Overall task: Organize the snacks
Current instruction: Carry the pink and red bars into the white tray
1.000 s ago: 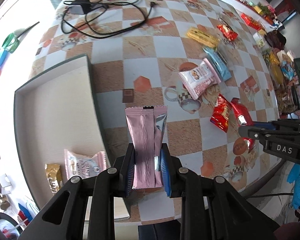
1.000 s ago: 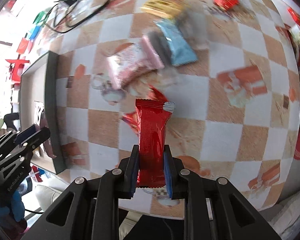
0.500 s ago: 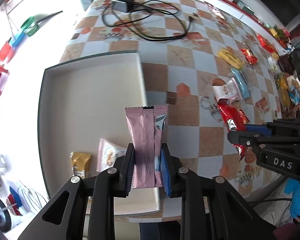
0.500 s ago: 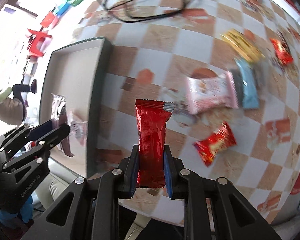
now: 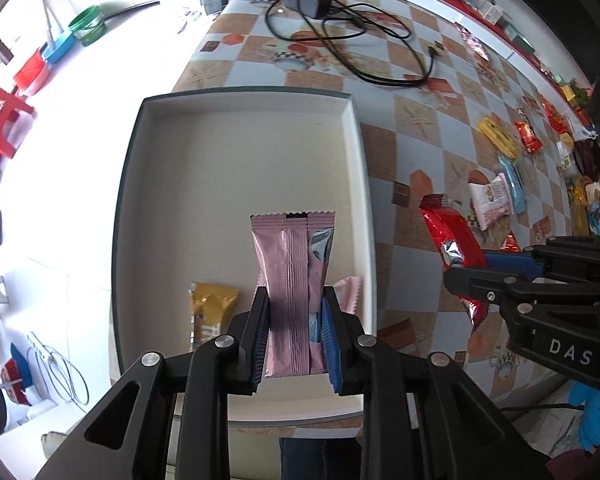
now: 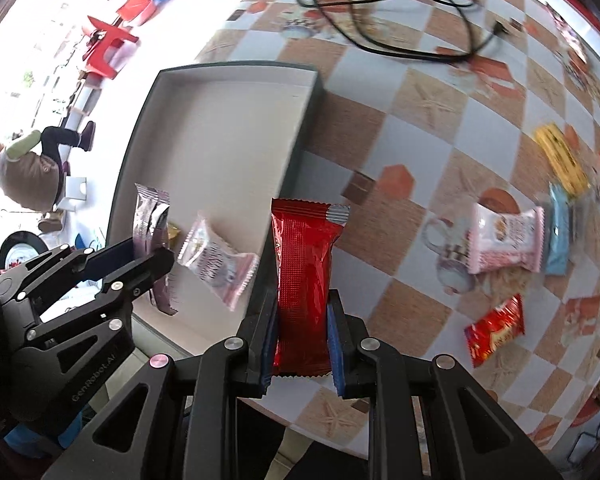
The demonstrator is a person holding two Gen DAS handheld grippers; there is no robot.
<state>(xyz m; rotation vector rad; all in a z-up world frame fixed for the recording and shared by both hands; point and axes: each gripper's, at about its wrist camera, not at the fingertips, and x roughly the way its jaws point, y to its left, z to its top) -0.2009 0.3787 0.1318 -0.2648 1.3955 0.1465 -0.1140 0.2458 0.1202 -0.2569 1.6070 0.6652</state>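
Observation:
My left gripper (image 5: 296, 340) is shut on a pink snack bar (image 5: 294, 280), held upright over the near right part of the white tray (image 5: 236, 168). In the tray lie a gold packet (image 5: 210, 314) and a pale pink packet (image 5: 350, 292), mostly hidden behind the bar. My right gripper (image 6: 302, 340) is shut on a red snack bar (image 6: 304, 276) and hangs over the tray's right wall (image 6: 296, 148). The left wrist view shows that red bar (image 5: 454, 248) to the right of the tray; the right wrist view shows the left gripper (image 6: 144, 258) over the tray.
Loose snacks lie on the checkered tablecloth right of the tray: a pink-white packet (image 6: 504, 240), a blue one (image 6: 556, 238), a yellow one (image 6: 562, 160) and a small red one (image 6: 496, 328). A black charger and cable (image 5: 340, 24) lie at the far end. A person (image 6: 24, 168) stands on the floor to the left.
Both grippers have carried their bars leftward across the table. The pink bar now hangs over the tray instead of the cloth, and the red bar has reached the tray's right wall.

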